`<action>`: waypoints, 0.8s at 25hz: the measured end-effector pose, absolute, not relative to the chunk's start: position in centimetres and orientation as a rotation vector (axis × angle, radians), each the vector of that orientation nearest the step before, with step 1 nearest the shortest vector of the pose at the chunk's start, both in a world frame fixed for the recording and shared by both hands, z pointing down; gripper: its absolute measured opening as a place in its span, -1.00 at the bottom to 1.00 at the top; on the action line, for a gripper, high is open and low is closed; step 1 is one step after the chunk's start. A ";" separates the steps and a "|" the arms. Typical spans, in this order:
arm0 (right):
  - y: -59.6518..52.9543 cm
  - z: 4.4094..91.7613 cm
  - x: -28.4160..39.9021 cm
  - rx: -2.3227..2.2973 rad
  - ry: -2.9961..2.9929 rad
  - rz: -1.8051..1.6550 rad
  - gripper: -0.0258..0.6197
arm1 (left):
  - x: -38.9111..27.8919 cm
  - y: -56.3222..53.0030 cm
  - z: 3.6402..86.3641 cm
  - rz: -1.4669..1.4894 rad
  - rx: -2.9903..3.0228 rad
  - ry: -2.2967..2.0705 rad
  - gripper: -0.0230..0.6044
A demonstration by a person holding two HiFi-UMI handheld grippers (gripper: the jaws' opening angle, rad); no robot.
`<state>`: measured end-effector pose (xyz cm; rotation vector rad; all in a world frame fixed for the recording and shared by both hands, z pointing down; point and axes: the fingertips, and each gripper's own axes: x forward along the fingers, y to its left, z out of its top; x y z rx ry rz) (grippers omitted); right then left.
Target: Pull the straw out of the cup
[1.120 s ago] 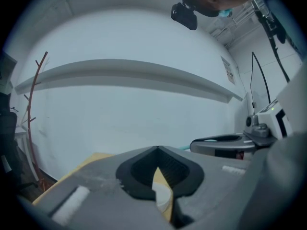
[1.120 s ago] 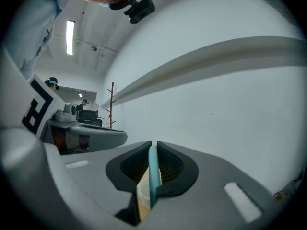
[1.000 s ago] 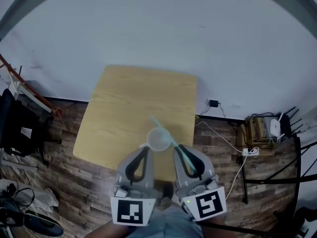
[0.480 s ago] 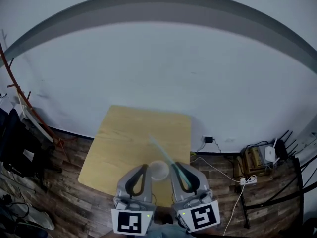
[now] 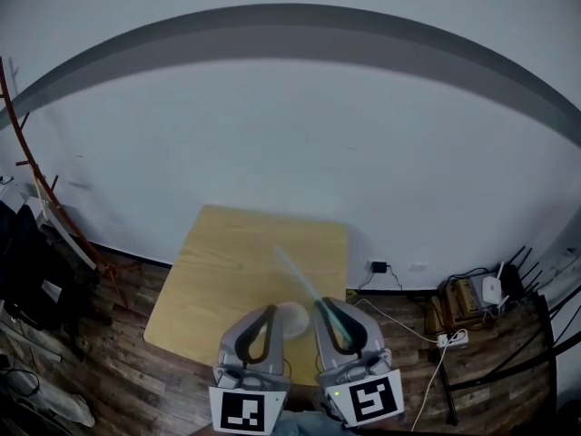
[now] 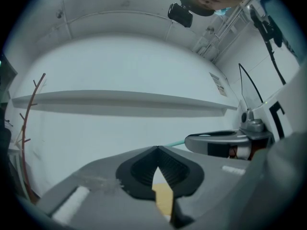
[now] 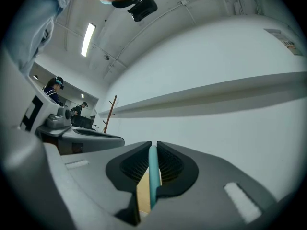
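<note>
A teal straw [image 5: 295, 272] slants from my right gripper [image 5: 320, 304] up and left over the wooden table [image 5: 236, 252]. That gripper is shut on the straw, which lies pinched between its dark pads [image 7: 152, 171]. A pale clear cup [image 5: 292, 316] shows between the two grippers' tips, partly hidden by them. The straw passes its right rim; whether its end is inside is unclear. My left gripper [image 5: 270, 309] is shut, its tips touching [image 6: 157, 150]. No cup wall shows between them. In the left gripper view a bit of straw [image 6: 178, 143] shows beside the right gripper [image 6: 216, 140].
The table stands against a white wall. On the floor at the right lie cables, a power strip [image 5: 449, 339] and a router [image 5: 490, 289]. A red-brown rack [image 5: 36, 198] and dark gear stand at the left. Two people [image 7: 55, 87] show far off in the right gripper view.
Both grippers have risen with the straw and cup. The head view has tilted up: more wall shows, and the table looks smaller and lower.
</note>
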<state>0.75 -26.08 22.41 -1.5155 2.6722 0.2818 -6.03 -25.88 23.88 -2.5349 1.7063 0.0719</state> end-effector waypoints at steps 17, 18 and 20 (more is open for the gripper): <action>-26.0 22.8 -0.3 -1.504 2.697 0.289 -0.80 | -7.0 -25.6 23.9 0.065 -2.505 1.736 -0.86; -26.0 22.9 -0.4 -1.506 2.699 0.289 -0.81 | -7.1 -25.6 23.9 0.066 -2.506 1.738 -0.86; -26.1 22.9 -0.4 -1.511 2.699 0.286 -0.81 | -7.2 -25.6 24.1 0.065 -2.511 1.744 -0.86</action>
